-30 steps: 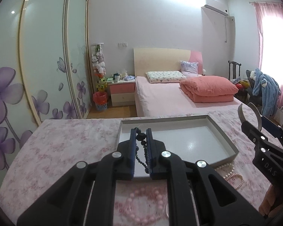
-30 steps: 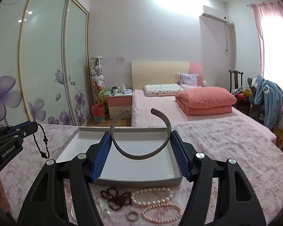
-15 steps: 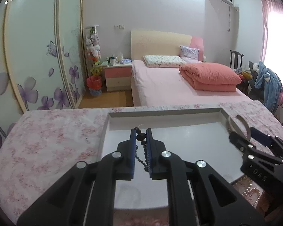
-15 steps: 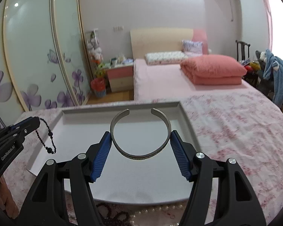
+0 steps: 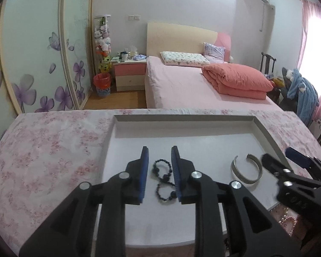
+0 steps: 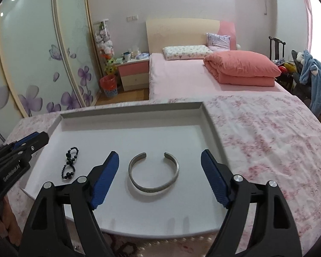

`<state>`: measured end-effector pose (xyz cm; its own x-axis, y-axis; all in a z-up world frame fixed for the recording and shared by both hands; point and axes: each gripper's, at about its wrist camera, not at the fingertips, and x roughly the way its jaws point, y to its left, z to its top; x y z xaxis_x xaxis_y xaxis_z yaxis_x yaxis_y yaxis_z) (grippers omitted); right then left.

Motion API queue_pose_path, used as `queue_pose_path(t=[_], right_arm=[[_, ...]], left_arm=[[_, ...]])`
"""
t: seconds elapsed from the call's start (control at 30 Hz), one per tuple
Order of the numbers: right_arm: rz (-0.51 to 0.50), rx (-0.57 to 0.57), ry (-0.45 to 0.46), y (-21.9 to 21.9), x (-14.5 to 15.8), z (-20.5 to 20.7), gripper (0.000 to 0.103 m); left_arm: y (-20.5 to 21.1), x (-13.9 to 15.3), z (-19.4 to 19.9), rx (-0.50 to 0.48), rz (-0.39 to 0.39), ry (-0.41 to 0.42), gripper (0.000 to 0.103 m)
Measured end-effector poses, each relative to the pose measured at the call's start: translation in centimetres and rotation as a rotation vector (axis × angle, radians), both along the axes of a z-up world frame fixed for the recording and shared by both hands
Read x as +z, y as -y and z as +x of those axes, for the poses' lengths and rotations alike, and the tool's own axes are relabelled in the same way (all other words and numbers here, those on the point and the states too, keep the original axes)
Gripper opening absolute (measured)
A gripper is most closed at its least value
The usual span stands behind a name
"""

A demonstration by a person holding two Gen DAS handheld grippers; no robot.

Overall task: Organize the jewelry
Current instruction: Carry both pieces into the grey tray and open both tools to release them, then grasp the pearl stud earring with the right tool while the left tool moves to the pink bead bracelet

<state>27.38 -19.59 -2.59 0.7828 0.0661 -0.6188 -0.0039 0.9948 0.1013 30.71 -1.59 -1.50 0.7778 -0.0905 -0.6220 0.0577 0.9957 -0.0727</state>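
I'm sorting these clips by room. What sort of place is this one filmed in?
A bedroom, most likely in a home. A made bed carries a pillow and a folded pink quilt, a nightstand stands beside it, and a flower-patterned sliding wardrobe lines the left wall.

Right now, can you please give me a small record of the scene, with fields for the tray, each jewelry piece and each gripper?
tray: grey tray on a pink floral cloth
black bead bracelet: lies on the tray floor, twisted into a figure eight, between the left pads, not pressed
silver cuff bangle: lies flat on the tray, open end facing the far wall
left gripper: jaws have just been opening, beads released
right gripper: jaws have just been opening, clear of the bangle
outside the tray: pearl strand near the front edge
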Motion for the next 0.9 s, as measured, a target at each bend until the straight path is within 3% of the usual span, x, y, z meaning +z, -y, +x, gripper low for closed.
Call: queue_pose_path(t=[0.17, 0.47, 0.73, 0.9], right_arm=[[0.032, -0.028, 0.028, 2.1, 1.4, -2.1, 0.079], [0.027, -0.029, 0.036, 4.2, 2.4, -6.9, 0.079], [0.032, -0.04, -0.053, 6.0, 0.1, -10.2, 0.069], [0.048, 0.07, -0.085, 4.2, -1.1, -13.0, 0.064]], left_arm=[[-2.3, 1.3, -1.5, 0.058, -0.029, 0.013, 0.023], [-4.5, 2.6, -8.4, 0.072, -0.007, 0.043, 0.034], [-6.0, 0.5, -13.6, 0.067, -0.001, -0.018, 0.041], [-6.2, -0.7, -15.6, 0.055, 0.008, -0.038, 0.044]])
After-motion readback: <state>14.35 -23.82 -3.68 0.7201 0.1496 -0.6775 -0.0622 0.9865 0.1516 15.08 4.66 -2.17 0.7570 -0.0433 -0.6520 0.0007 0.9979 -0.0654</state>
